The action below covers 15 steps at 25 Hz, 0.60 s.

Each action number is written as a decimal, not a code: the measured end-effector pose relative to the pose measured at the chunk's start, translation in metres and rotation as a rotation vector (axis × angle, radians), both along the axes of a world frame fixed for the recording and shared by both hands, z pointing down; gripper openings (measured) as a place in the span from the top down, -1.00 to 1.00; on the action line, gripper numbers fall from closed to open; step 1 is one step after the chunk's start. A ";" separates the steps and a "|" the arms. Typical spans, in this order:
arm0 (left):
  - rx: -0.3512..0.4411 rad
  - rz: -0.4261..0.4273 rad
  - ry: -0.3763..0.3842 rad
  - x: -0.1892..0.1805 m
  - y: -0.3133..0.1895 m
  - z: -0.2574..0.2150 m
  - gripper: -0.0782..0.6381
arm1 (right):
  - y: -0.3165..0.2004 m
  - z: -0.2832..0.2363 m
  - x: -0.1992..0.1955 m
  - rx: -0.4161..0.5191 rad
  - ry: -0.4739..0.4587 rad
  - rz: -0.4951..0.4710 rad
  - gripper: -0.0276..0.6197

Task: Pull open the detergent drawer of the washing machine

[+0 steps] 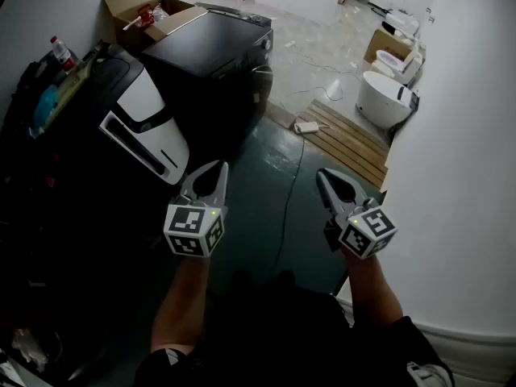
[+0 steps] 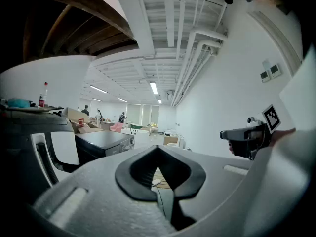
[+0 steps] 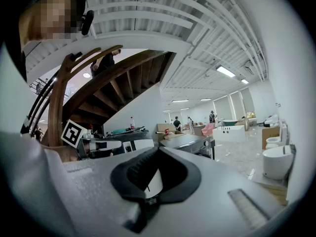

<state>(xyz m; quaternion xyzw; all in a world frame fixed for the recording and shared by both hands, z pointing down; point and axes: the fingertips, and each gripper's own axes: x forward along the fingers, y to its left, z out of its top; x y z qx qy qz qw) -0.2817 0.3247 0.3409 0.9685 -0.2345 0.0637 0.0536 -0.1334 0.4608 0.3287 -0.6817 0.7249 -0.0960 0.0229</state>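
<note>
A black washing machine (image 1: 211, 48) stands at the back left, with its control strip along the top front edge. Nearer on the left is a dark appliance with a slanted white panel (image 1: 147, 127) that has a black slot in it. I cannot make out a detergent drawer on either. My left gripper (image 1: 220, 167) hangs in mid-air just right of the white panel, shut and empty, touching nothing. My right gripper (image 1: 322, 173) is level with it over the dark floor, also shut and empty. The left gripper view shows its jaws (image 2: 158, 147) meeting, and so does the right gripper view (image 3: 157, 150).
An open cardboard box (image 1: 143, 10) sits behind the black machine. A thin cable (image 1: 287, 204) runs along the floor between the grippers toward a wooden pallet (image 1: 348, 140). White toilets (image 1: 385, 97) stand at the back right. A white wall (image 1: 472, 184) closes the right side.
</note>
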 end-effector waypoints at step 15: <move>-0.024 0.007 0.014 -0.016 -0.006 0.006 0.78 | -0.015 0.010 -0.016 -0.031 -0.017 0.006 0.92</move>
